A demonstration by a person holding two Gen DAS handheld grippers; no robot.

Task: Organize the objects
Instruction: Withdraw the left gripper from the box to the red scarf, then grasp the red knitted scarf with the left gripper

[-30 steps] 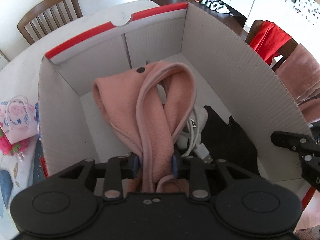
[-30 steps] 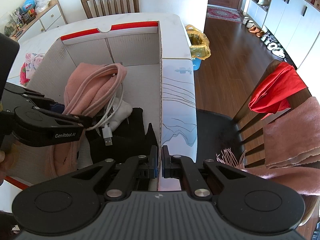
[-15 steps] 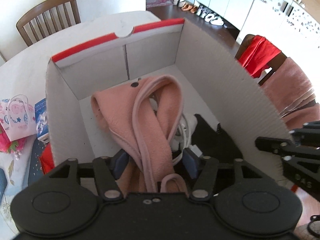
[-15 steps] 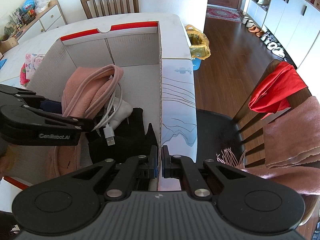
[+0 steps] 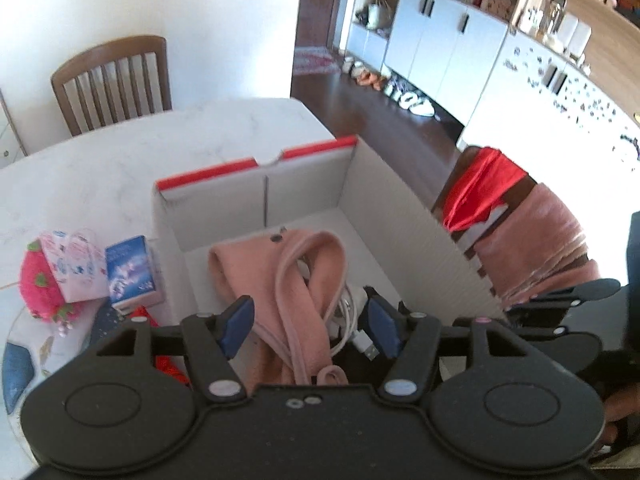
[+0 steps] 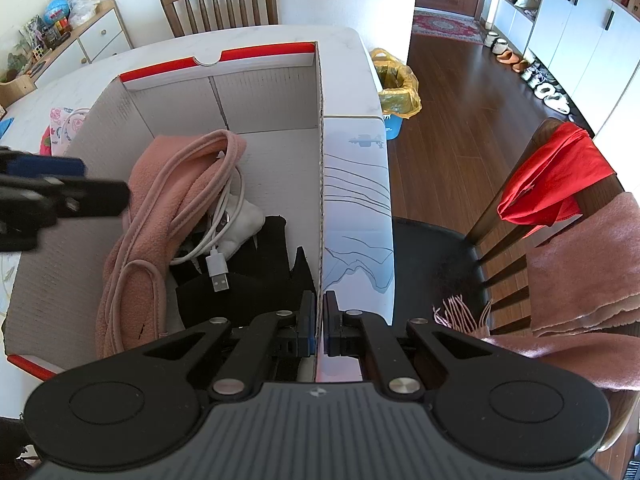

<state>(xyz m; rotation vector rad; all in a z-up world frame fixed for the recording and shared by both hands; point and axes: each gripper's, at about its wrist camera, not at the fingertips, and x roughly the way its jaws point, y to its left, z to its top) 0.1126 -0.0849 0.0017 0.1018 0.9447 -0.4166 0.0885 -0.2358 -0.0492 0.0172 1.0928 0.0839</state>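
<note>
The cardboard box (image 6: 280,96), white inside with a red top edge, fills the centre of both views and stands on a pale marble table (image 5: 120,168). Inside it, toward the left of the right wrist view, lies a pink fleece garment (image 6: 160,200), draped over a white USB cable (image 6: 218,272) and a white cloth, with a black item (image 6: 248,292) beside them at the lower middle. The left gripper (image 5: 310,326) hangs above the box at the bottom of its own view; its jaws have just been opening and stand apart, the blue pads clear of the pink fabric seen between them. The right gripper (image 6: 319,322), at the bottom centre of its view, is clenched on the box's right-hand wall, one pad on each side of the cardboard. At the left of the left wrist view, outside the box, a blue book (image 5: 132,268), a small patterned bag (image 5: 74,268) and a pink plush toy (image 5: 38,292) sit on the table. A chair draped with red cloth (image 6: 556,176) is at the right.
</note>
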